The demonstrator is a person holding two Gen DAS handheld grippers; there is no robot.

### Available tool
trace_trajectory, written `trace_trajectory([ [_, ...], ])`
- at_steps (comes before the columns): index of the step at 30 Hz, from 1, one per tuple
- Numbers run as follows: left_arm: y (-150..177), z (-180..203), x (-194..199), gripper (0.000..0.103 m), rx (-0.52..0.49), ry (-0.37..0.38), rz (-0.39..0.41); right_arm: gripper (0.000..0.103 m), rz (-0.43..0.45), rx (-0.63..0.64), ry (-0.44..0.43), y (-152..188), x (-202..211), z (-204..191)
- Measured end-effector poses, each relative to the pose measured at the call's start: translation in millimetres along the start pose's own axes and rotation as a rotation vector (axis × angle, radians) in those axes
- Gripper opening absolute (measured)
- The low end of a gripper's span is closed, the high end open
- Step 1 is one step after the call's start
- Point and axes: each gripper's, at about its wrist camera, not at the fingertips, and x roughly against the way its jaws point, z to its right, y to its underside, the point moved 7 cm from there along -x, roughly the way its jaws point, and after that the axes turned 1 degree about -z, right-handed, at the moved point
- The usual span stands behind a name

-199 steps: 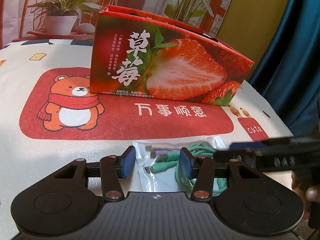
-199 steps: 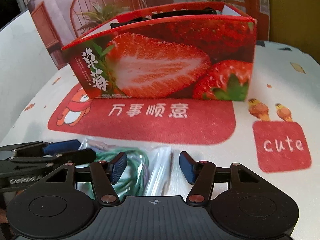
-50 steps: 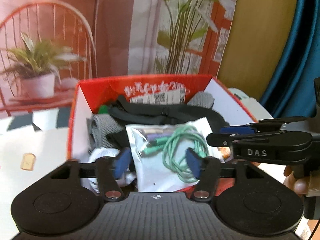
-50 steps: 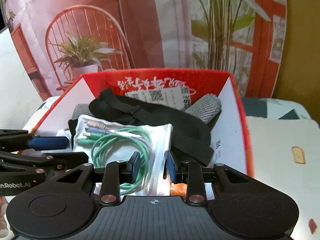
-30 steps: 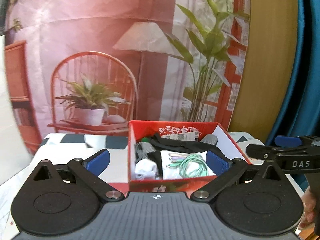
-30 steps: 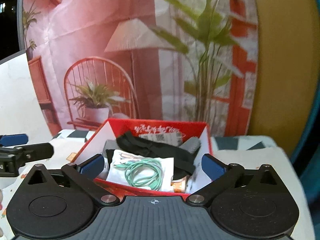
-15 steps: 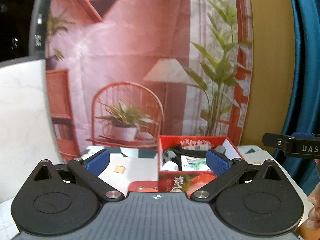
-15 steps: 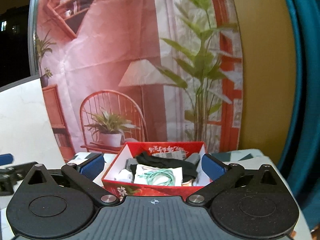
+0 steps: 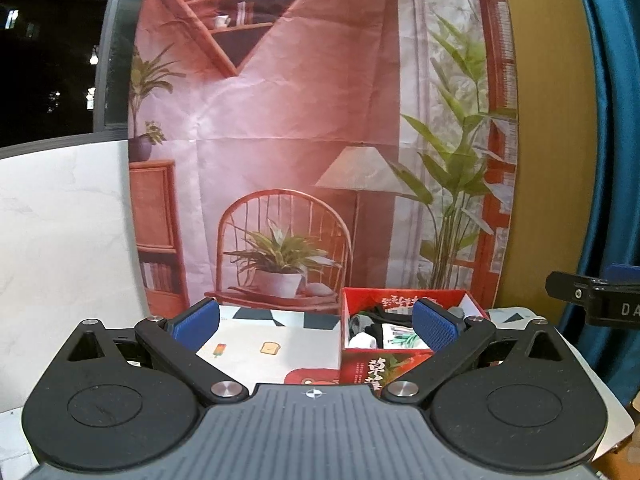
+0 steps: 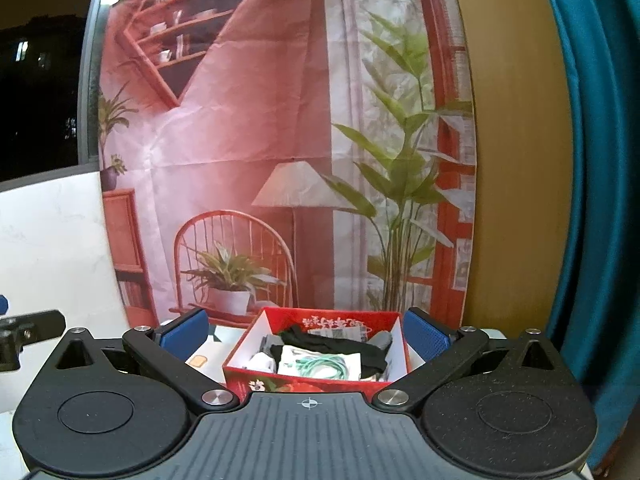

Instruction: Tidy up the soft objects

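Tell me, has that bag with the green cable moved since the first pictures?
Yes. The bag of green cable lay on the tablecloth in front of the strawberry box; now it rests inside it, both tools open and empty.

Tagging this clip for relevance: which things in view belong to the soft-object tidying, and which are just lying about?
Belongs to the job:
- red strawberry box
- bagged green cable inside it
- black strap inside it
- left gripper, jaws open
- right gripper, jaws open

Just lying about:
- printed tablecloth
- room-scene backdrop
- blue curtain

One red strawberry box stands on the table. Inside the box lie one bagged green cable, one black strap and one white bundle. Two grippers, both spread wide.
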Motion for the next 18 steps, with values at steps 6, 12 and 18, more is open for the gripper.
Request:
trace_trajectory([
  [6,2.7,-3.5,-0.3,0.103,0.018,-0.007,-0.005,0.103,0.001,-0.011,-0.006,2.2,2.4,-1.1],
  [12,1.4,-6.1,1.8,0.103,0.026,-0.008,0.005,0.103,0.011,0.005,0.017,1.7,4.0,-3.5],
  [18,0.2,-6.4,4.1,0.103,0.033,-0.011,0.013,0.103,0.011,-0.001,0.017,2.1,3.0,-4.2],
])
